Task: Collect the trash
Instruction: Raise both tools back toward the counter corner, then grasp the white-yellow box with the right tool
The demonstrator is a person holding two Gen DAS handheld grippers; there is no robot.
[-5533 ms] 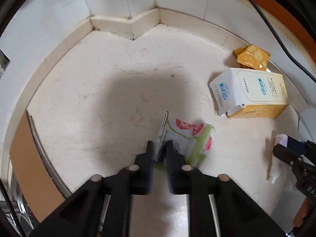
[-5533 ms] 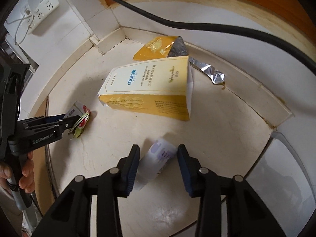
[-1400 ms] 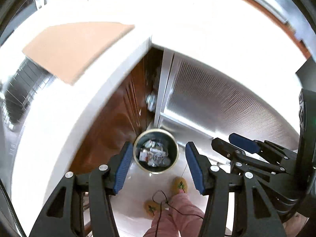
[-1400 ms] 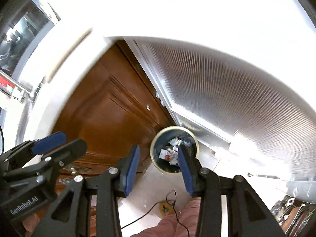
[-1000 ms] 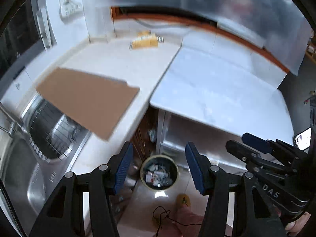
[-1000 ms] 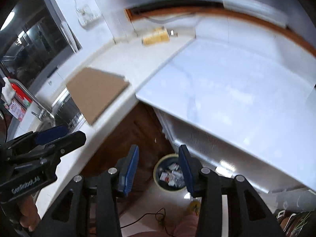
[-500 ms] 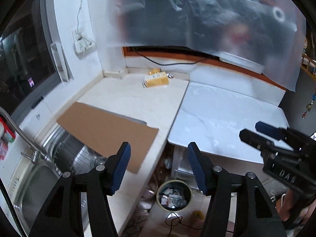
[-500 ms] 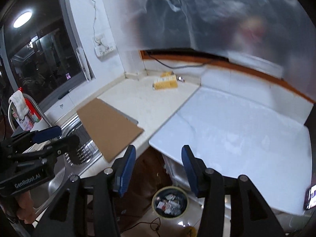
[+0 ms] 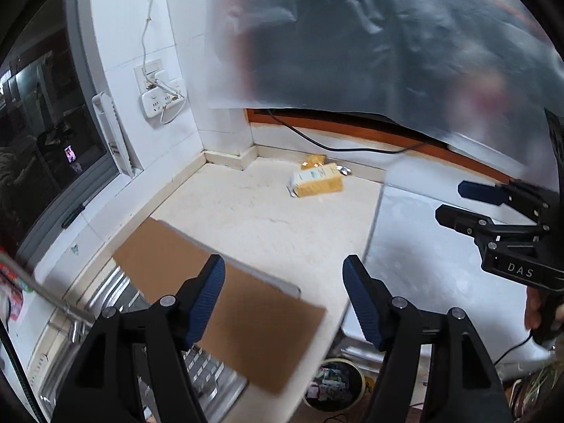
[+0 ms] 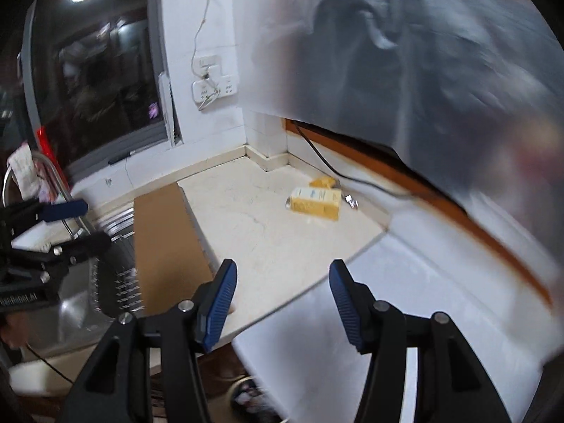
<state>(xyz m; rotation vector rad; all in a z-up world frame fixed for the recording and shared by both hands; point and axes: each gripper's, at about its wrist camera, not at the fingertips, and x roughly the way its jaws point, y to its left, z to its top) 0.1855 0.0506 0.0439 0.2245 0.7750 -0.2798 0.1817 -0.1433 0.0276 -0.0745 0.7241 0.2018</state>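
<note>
Hovering spread wide and empty, the left gripper (image 9: 283, 282) and right gripper (image 10: 282, 283) face the yellow-and-white cardboard carton (image 9: 316, 184) at twelve o'clock; reaching together, they could collide over it.

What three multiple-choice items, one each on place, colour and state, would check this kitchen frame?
1. Where does the box lie?
A. in the sink
B. on the counter near the back corner
C. in the bin

2. What colour are the pads on the fingers?
A. blue
B. red
C. green

3. How do the left gripper and right gripper stand?
A. both shut on trash
B. one open, one shut
C. both open and empty

Answers: 1 B, it rests on the counter by the wall corner; 2 A, the ribbed pads show blue; 3 C, wide gaps with nothing between.
</note>
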